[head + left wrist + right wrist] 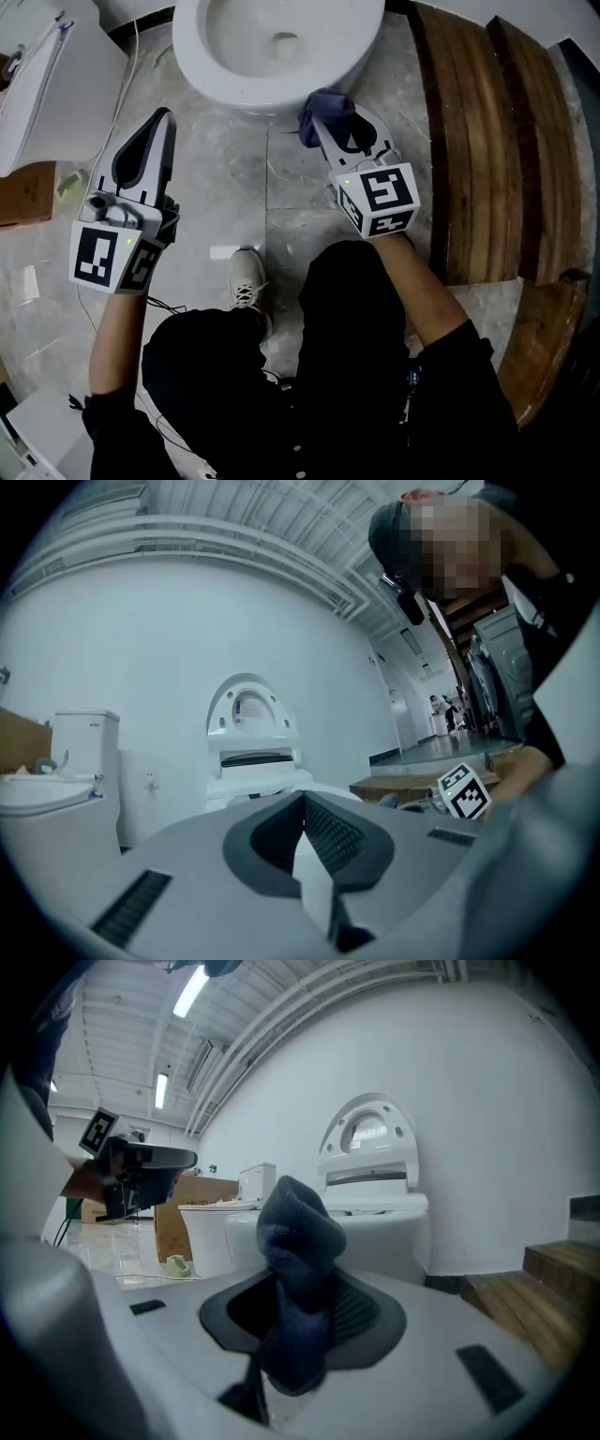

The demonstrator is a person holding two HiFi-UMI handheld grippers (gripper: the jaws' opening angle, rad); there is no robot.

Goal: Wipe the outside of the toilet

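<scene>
Our right gripper [321, 127] has its jaws clamped on a dark blue cloth [328, 101], a soft, fuzzy fabric bunched into a crumpled knob that stands up past the ribbed black pads. In the head view the cloth sits right at the front of the toilet [202, 56], against the lower curve of its outside; we cannot tell whether the fabric actually touches it. The toilet is smooth, glossy white ceramic with a rounded bowl, and in the right gripper view its oval lid stands raised behind. Our left gripper [165, 116] is held off to the left, well apart from the bowl, its jaws brought together at the tips with nothing between them; its grey plastic shell tapers to a point. The floor [234, 187] is grey, marbled tile with thin joints. To the right lie dark wooden planks [478, 141], worn and streaked along the grain. At the left edge stand a second white toilet [47, 84] and a brown cardboard box [23, 192].
</scene>
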